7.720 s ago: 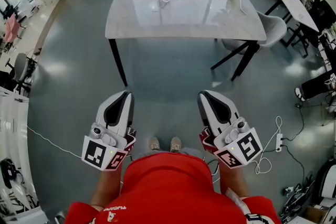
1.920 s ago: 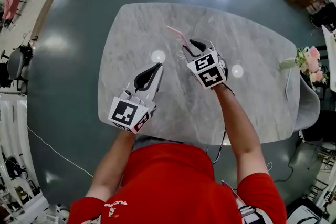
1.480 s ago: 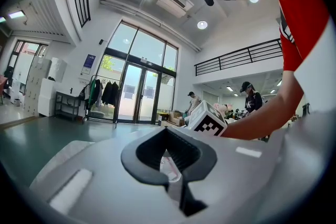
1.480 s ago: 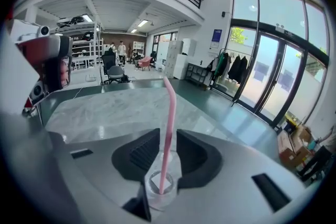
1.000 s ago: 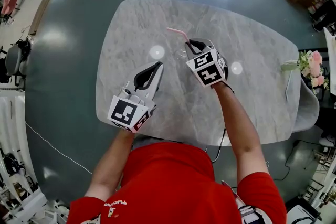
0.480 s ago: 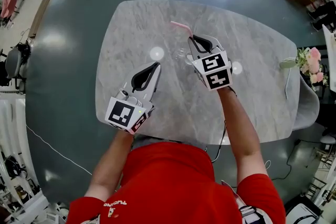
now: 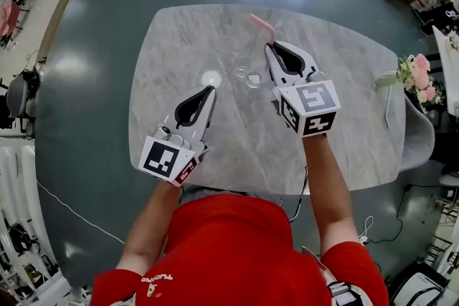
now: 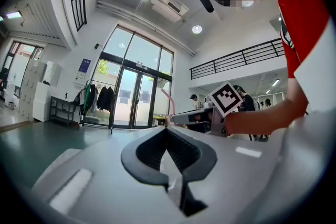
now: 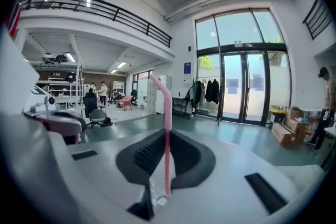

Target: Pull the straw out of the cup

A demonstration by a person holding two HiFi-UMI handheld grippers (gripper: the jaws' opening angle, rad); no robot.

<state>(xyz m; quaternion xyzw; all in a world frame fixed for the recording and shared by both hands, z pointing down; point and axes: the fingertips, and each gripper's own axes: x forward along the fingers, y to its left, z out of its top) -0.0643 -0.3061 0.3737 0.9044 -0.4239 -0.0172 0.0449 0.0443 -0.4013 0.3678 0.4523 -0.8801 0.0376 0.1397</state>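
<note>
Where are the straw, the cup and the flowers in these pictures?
Straw point(image 9: 167, 128), right gripper view, middle of its pink shaft.
Cup point(image 7: 251, 78), head view, its clear rim.
Flowers point(image 7: 414, 75), head view, the pink blooms.

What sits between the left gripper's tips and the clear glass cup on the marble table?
Nothing: in the head view, only bare grey marble tabletop separates the left gripper from the clear glass cup.

Bright, even daylight fills the hall; a lamp's glare spots the table point(image 7: 344, 89) at 11 o'clock, fisheye edges bending dark.
</note>
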